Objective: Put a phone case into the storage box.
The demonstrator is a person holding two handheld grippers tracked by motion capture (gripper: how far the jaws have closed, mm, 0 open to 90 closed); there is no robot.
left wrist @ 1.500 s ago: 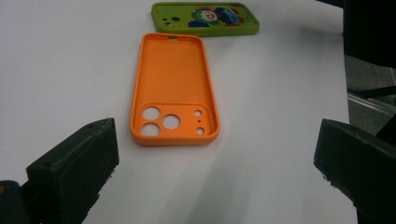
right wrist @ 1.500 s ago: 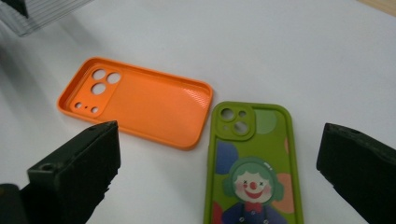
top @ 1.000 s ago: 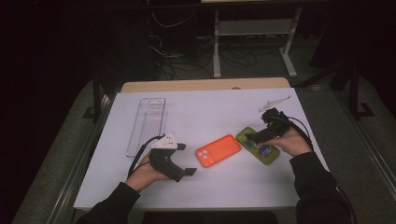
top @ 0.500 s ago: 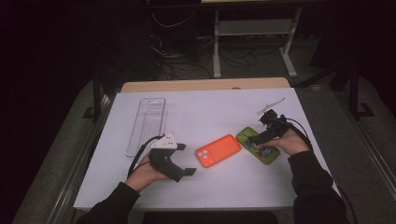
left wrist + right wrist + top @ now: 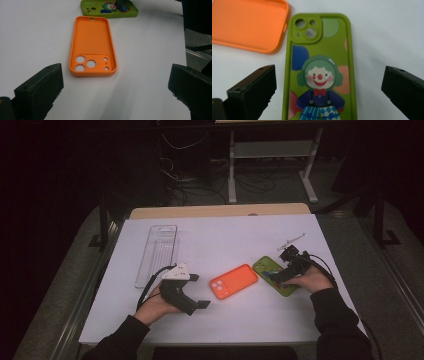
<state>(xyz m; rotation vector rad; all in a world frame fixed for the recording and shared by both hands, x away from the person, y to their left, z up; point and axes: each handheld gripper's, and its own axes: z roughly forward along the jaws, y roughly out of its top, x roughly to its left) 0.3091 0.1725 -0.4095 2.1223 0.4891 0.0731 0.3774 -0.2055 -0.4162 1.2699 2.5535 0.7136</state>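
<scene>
An orange phone case (image 5: 233, 281) lies hollow side up in the middle of the white table, its camera holes (image 5: 85, 63) toward my left gripper. A green case (image 5: 270, 270) with a clown picture (image 5: 319, 75) lies just to its right. My left gripper (image 5: 199, 291) rests left of the orange case, open (image 5: 115, 90), with the jaws pointing at it and a bare strip of table between. My right gripper (image 5: 281, 274) hovers over the green case's near end, open (image 5: 328, 92), with the jaws wide on either side of the case and not touching it.
A clear plastic tray (image 5: 157, 254) lies at the left back of the table. A small white stick-like item (image 5: 292, 240) lies behind the green case. The white sheet (image 5: 225, 235) ends at a wooden strip (image 5: 220, 211) at the back; beyond it are dark floor and cables.
My right gripper has shifted slightly nearer over the green case. The left gripper and both cases have stayed put.
</scene>
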